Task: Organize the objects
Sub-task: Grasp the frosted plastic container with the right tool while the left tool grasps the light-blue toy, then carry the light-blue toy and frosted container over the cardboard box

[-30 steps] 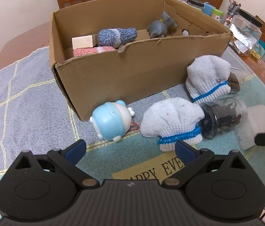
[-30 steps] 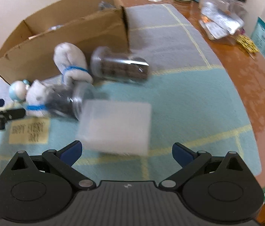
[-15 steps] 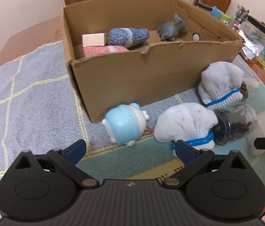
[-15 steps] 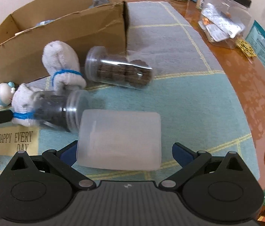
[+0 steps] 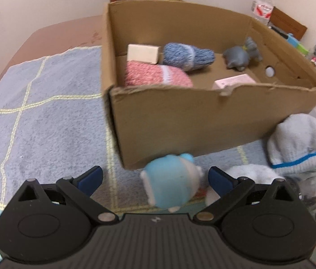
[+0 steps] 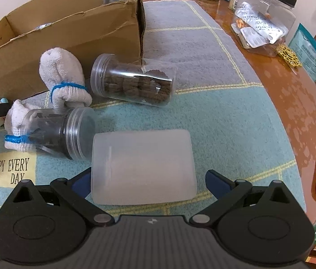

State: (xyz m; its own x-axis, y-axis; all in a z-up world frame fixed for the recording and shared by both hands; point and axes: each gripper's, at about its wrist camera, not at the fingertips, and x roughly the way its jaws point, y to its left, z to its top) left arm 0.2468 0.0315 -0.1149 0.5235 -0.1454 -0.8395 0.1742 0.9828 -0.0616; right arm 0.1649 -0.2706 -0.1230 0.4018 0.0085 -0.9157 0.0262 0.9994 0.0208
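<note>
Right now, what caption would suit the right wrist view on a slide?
Open right gripper straddling a frosted box on the mat, two jars lying beyond.

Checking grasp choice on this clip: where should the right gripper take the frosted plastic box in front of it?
Across its two short side walls, coming in low from the near edge. The frosted plastic box lies flat on the mat, already between the open right gripper fingers, and the jar crowds only its far left corner.
</note>
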